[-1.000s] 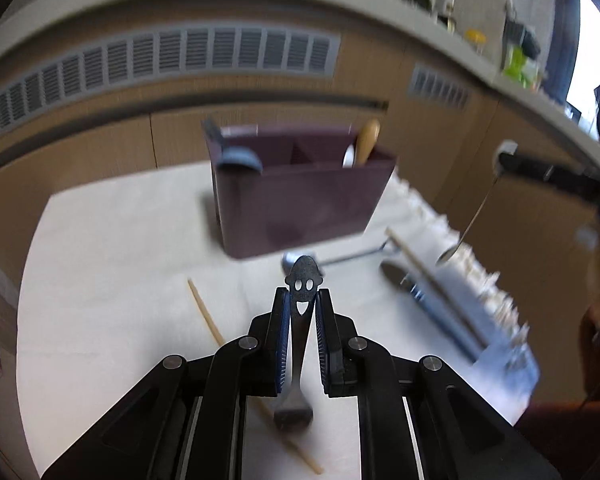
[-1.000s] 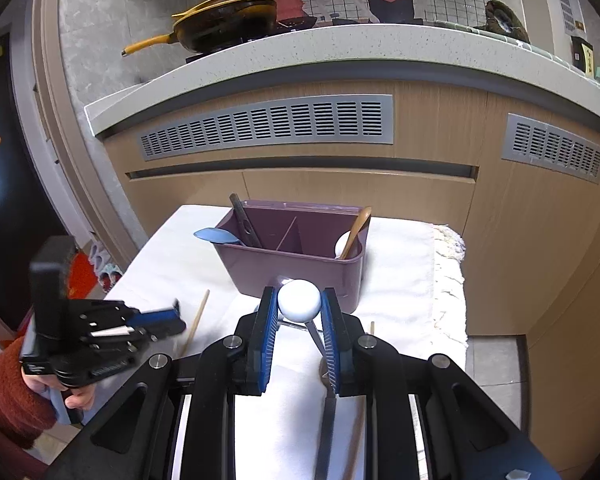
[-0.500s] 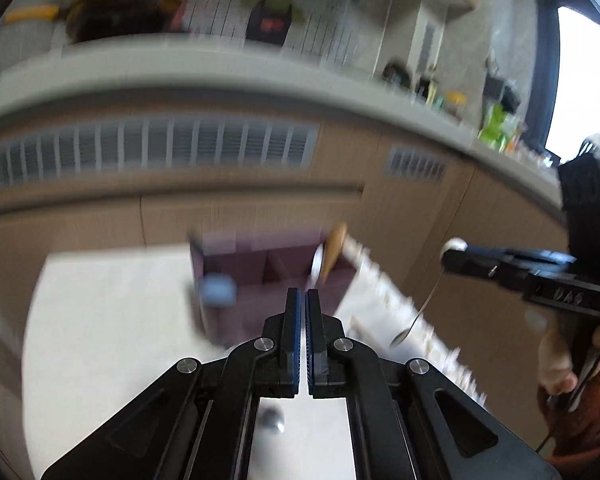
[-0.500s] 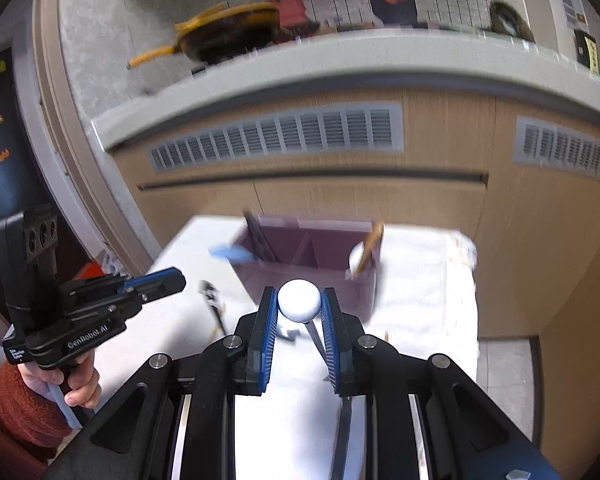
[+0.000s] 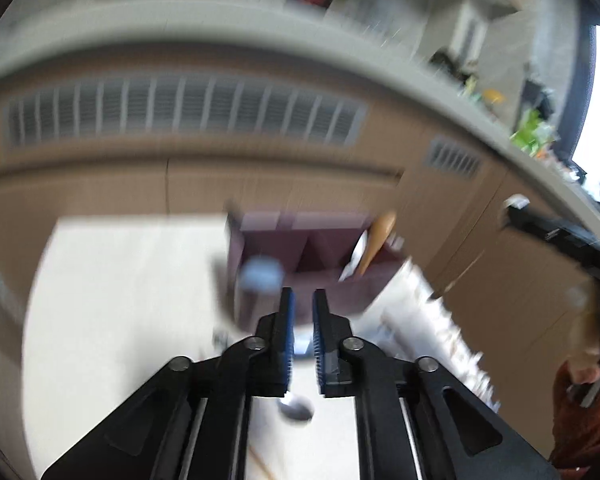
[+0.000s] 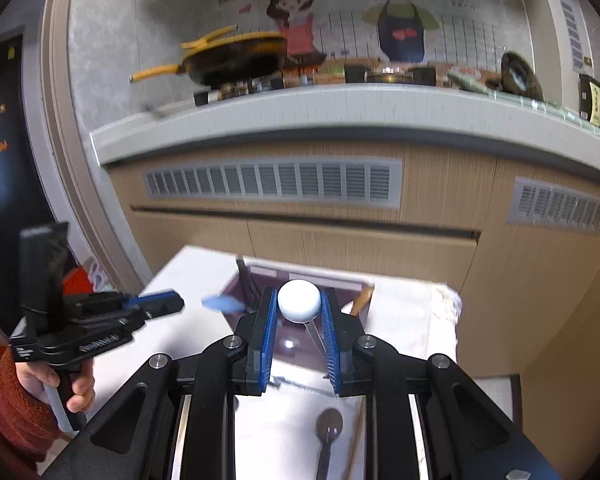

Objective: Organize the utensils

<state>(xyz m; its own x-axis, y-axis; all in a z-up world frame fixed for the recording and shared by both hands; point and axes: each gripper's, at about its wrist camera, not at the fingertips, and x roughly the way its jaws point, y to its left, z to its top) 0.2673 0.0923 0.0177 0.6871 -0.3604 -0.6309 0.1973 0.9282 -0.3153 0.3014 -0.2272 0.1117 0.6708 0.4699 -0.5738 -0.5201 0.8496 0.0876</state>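
The purple utensil caddy stands on the white cloth, with a blue spatula and a wooden spoon in it. My left gripper hovers just before the caddy; its jaws are opening and nothing is between them. My right gripper is shut on the white ball end of a thin metal spoon, which hangs over the caddy. In the left wrist view the right gripper comes in from the right. The right wrist view shows the left gripper at the left, beside the blue spatula.
A metal spoon and a wooden chopstick lie on the cloth near me. A dark spoon lies below the right gripper. Wooden cabinets with vents stand behind the table. The cloth's fringe hangs at the right edge.
The left gripper let go of the dark smiley-faced utensil, shut with nothing in it, and now its jaws stand apart. Both grippers rose; the right one kept its spoon.
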